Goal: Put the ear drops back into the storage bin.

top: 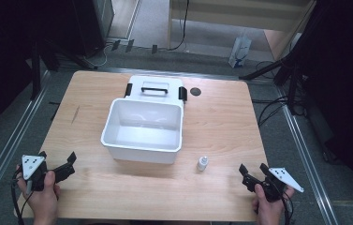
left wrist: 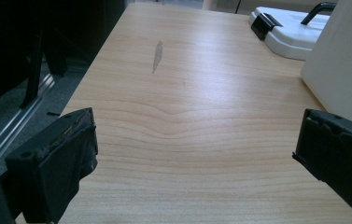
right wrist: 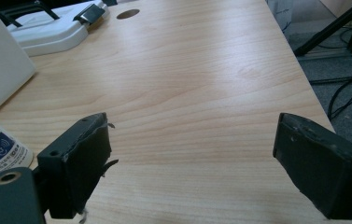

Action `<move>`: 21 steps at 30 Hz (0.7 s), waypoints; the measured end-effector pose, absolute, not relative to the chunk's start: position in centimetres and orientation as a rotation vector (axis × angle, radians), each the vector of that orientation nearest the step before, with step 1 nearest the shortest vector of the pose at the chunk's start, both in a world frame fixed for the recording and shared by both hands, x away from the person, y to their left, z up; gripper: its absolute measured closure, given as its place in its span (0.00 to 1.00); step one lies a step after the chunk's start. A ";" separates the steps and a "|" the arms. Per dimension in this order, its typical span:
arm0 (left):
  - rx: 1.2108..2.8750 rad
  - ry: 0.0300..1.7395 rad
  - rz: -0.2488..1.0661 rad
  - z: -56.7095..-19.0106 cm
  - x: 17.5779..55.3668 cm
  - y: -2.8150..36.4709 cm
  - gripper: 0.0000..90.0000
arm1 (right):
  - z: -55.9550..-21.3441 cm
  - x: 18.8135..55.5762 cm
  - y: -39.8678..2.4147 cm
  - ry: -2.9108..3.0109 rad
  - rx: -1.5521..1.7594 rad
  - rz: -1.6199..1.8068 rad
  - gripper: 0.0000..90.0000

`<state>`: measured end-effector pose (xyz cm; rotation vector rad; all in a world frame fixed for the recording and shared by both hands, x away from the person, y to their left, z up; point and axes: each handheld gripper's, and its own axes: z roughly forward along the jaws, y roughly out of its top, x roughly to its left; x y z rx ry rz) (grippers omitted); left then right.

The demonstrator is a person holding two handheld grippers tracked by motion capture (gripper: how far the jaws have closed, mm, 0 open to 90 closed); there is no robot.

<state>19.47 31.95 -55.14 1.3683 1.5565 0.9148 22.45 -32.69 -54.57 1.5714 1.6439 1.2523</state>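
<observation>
Wood table, dim room around it. Both grippers are held at the near edge, jaws spread, nothing grasped. Small bottle stands upright, nearer the right gripper, off its left jaw; left gripper is farther. Open white box sits beyond.

- Setting: a lab or recording studio room, not a home.
- Bench: light wood top with rounded corners and a round cable hole, standing alone in the middle of the floor.
- Aluminium rails run along both sides of the bench, like a rig frame.
- Black tripod legs and stands at left and right.
- Loose black cables trail over grey carpet.
- Dark curtains or panels close off both sides.
- Plain wooden furniture at the back; a paper bag on the floor.
</observation>
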 end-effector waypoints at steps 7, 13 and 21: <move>1.381 1.561 0.920 -55.1 19.6 31.8 0.00 | -54.3 22.6 -32.2 1.726 1.539 1.214 0.13; 1.419 1.533 0.928 -55.1 19.6 31.5 0.00 | -53.0 23.3 -31.3 1.905 1.495 1.112 0.14; 1.447 1.530 0.929 -55.1 19.8 31.3 0.09 | -50.1 26.0 -28.1 2.408 1.408 0.608 0.15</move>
